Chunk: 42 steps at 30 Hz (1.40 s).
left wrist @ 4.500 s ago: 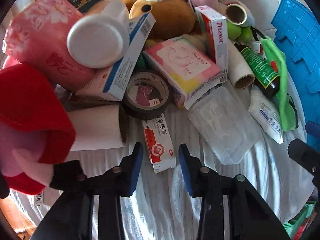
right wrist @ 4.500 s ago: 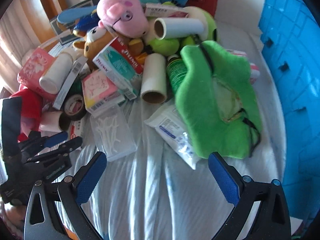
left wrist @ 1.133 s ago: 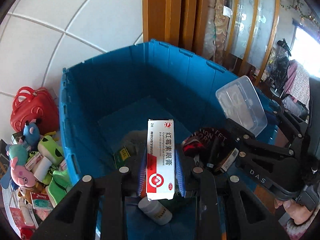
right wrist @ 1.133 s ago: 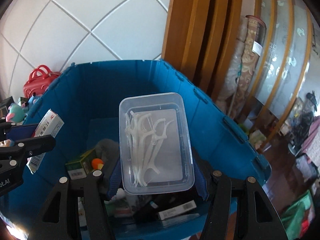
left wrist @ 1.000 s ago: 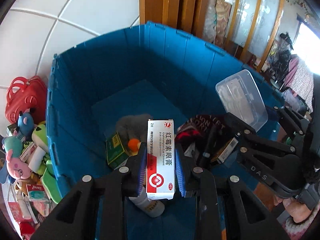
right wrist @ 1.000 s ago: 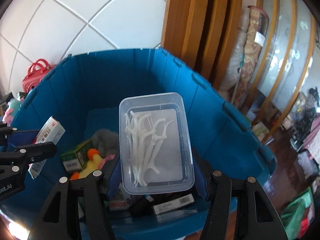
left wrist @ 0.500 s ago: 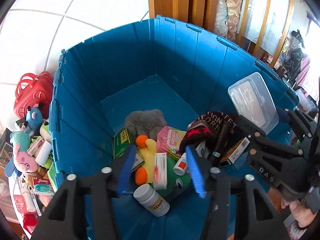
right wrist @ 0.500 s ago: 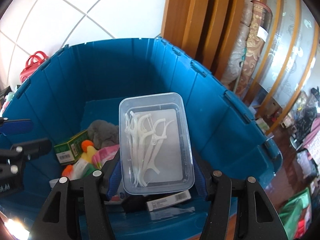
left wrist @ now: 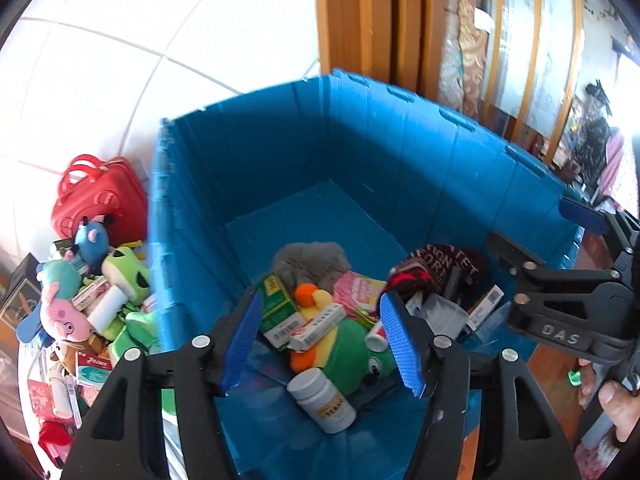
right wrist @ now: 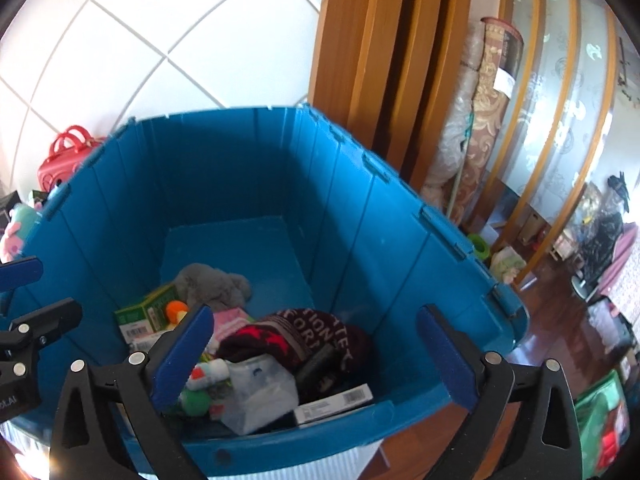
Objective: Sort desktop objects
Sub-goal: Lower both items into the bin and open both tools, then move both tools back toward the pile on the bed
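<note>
A large blue bin (left wrist: 360, 152) holds the sorted things; it also shows in the right wrist view (right wrist: 248, 184). My left gripper (left wrist: 320, 344) is open and empty above the bin. Below it lies the red-and-white ointment box (left wrist: 316, 326) on a green plush (left wrist: 352, 354), beside a white pill bottle (left wrist: 322, 400). My right gripper (right wrist: 316, 356) is open and empty over the bin's near edge. The clear floss-pick box (right wrist: 258, 396) lies in the bin below it, next to a dark red knit hat (right wrist: 304, 338).
Left of the bin a pile of plush toys (left wrist: 60, 300), boxes and a red case (left wrist: 96, 196) lies on the table. Wooden door frames (right wrist: 384, 60) stand behind the bin. The right gripper's body (left wrist: 568, 300) shows at the right in the left wrist view.
Both grippers carried their items from the table over the bin. The left opened and dropped the ointment box, then the right opened and dropped the clear floss-pick box into the bin.
</note>
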### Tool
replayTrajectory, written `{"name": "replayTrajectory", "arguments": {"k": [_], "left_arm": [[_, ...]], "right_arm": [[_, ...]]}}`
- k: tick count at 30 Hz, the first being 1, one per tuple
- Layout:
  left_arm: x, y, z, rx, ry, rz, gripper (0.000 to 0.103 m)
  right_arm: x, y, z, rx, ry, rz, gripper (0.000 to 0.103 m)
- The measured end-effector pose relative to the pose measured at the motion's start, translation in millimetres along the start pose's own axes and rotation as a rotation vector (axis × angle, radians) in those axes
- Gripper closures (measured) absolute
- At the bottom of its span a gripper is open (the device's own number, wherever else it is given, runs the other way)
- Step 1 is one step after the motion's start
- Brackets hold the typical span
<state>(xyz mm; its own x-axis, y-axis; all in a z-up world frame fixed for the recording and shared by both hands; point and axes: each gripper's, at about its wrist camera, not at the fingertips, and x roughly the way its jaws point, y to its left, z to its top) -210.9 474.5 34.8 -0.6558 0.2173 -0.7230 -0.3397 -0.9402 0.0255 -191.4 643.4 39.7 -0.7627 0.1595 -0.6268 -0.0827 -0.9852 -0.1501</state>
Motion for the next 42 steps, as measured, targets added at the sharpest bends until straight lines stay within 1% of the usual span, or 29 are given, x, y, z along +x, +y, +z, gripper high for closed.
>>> {"name": "replayTrajectory", "arguments": {"k": [1, 2, 6, 9, 12, 15, 20, 24, 28, 32, 34, 37, 39, 42], "left_arm": [[-5, 7, -2, -0.013, -0.013, 0.010, 0.036], [-9, 14, -4, -0.024, -0.026, 0.019, 0.028], [-34, 53, -15, -0.087, -0.094, 0.087, 0.028], [-50, 85, -23, -0.141, -0.128, 0.133, 0.028], [-65, 120, -33, -0.188, -0.153, 0.195, 0.028], [-77, 158, -48, -0.239, -0.153, 0.246, 0.028], [-84, 226, -80, -0.322, -0.123, 0.328, 0.028], [-82, 279, -112, -0.371, -0.082, 0.353, 0.028], [-69, 321, -147, -0.398, -0.016, 0.382, 0.028], [-39, 351, -179, -0.415, 0.078, 0.368, 0.028], [-19, 360, -194, -0.419, 0.129, 0.344, 0.028], [12, 365, -213, -0.421, 0.196, 0.308, 0.028], [32, 363, -222, -0.415, 0.235, 0.281, 0.028], [65, 353, -236, -0.400, 0.291, 0.231, 0.028]], "right_arm": [[-6, 4, 1, 0.000, -0.013, 0.010, 0.001], [-11, 8, 3, 0.000, -0.027, 0.021, 0.001], [-31, 32, 12, -0.015, -0.087, 0.072, 0.000], [-44, 57, 18, -0.030, -0.126, 0.122, 0.000], [-54, 85, 25, -0.053, -0.158, 0.183, 0.000], [-64, 119, 31, -0.091, -0.185, 0.244, 0.000], [-82, 182, 35, -0.167, -0.221, 0.341, 0.000], [-88, 233, 31, -0.217, -0.228, 0.405, 0.000], [-83, 281, 21, -0.269, -0.200, 0.438, 0.000], [-64, 327, 4, -0.305, -0.134, 0.447, 0.000], [-47, 346, -8, -0.310, -0.080, 0.441, 0.000], [-14, 366, -28, -0.298, 0.032, 0.437, 0.000], [12, 374, -41, -0.285, 0.104, 0.432, 0.000], [45, 381, -63, -0.279, 0.194, 0.400, 0.000]]}}
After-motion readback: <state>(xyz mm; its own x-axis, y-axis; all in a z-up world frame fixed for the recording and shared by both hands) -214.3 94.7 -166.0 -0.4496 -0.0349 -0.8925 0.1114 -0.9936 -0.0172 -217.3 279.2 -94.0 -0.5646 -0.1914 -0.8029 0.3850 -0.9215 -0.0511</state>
